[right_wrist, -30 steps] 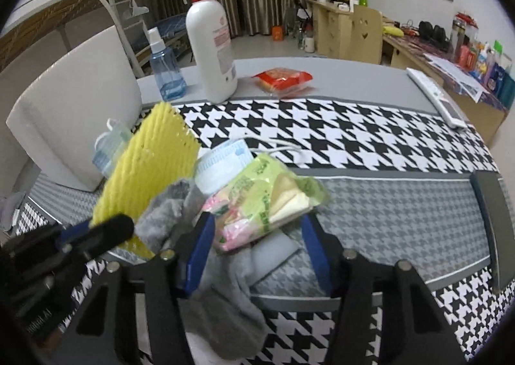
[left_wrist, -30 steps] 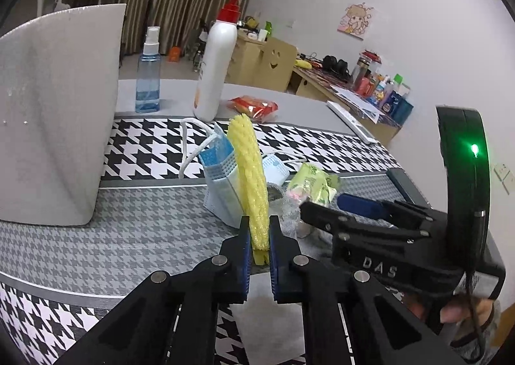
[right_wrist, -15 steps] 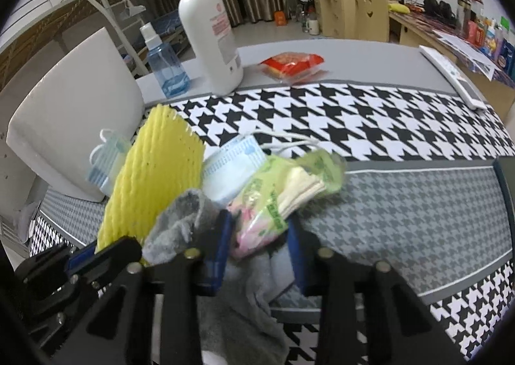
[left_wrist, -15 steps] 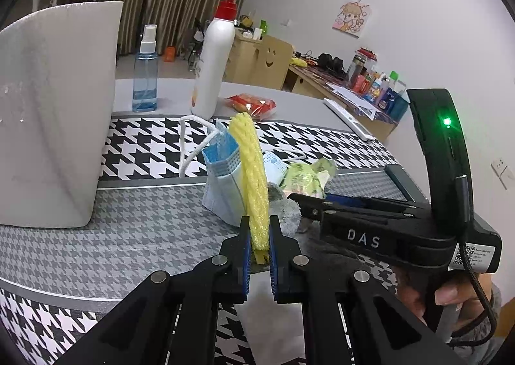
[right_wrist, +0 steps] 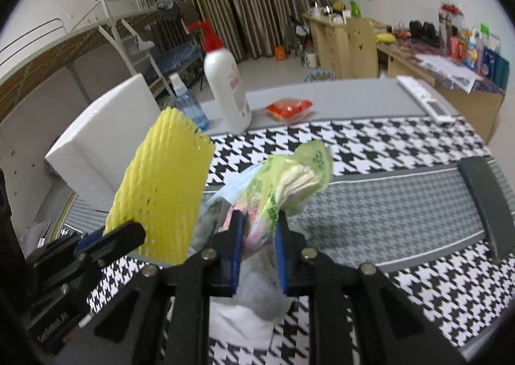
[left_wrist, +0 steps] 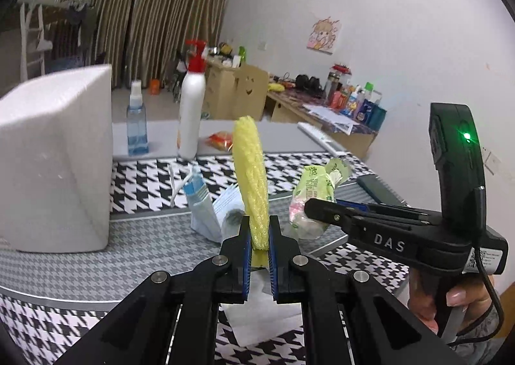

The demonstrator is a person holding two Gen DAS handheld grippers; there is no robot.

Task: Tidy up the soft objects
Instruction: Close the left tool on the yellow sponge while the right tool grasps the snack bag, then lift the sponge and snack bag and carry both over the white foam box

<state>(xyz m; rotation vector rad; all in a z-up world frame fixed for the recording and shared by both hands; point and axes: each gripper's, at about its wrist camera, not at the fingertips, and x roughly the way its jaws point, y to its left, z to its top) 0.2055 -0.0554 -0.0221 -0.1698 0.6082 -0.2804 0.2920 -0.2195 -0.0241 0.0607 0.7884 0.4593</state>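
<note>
Left hand-held gripper (left_wrist: 259, 238) clamped on yellow foam net (left_wrist: 250, 178) (upright), right hand-held gripper (right_wrist: 257, 238) pinching green tissue pack (right_wrist: 289, 178), above houndstooth table (right_wrist: 402, 152)

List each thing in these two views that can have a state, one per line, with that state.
left gripper: shut on the yellow foam net
right gripper: shut on the green tissue pack
yellow foam net: held upright, lifted
green tissue pack: pinched, squeezed, lifted
face masks: loose on the table
white pump bottle: upright
blue spray bottle: upright
red snack packet: lying flat
</note>
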